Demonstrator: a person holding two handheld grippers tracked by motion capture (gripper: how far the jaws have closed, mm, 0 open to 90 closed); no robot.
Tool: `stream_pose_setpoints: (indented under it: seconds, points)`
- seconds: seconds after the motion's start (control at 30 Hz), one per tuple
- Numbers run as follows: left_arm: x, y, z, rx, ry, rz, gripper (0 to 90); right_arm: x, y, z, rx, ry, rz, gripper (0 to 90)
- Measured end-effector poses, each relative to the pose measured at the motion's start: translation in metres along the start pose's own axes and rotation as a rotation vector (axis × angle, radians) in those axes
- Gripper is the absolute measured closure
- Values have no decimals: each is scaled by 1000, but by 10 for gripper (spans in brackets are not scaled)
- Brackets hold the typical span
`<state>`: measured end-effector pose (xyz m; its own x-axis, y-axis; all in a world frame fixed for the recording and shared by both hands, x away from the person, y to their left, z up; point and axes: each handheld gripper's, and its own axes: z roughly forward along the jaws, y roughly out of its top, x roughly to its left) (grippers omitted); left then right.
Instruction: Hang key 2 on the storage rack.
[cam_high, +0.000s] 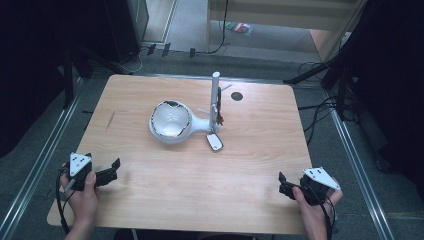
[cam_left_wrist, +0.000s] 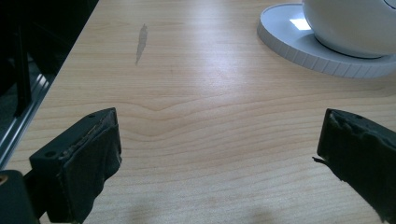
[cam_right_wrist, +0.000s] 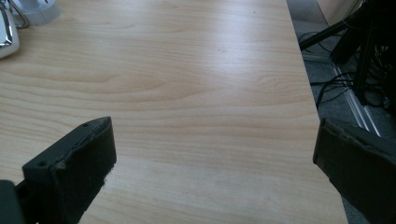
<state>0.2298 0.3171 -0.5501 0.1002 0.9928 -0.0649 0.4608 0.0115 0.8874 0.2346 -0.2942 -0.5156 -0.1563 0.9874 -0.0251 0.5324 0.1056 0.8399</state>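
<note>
While both jaws stand apart and empty, the left gripper (cam_high: 106, 176) and right gripper (cam_high: 287, 187) wait low in frame; reaching the centre white lamp (cam_high: 172, 121) seems next.

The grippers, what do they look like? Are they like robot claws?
A bit! Each is black, held in a bare hand. The left gripper and right gripper each carry a grey three-cornered plate with small dark dots. A black cable trails from each. The fingers are blocky with worn black padding.
</note>
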Motion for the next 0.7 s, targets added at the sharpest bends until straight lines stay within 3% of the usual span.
stream_pose_setpoints:
  seconds: [0.7]
  points:
    - [0, 0, 0, 0, 2, 1, 0, -25, -32, -7, 31, -15, 23, 0]
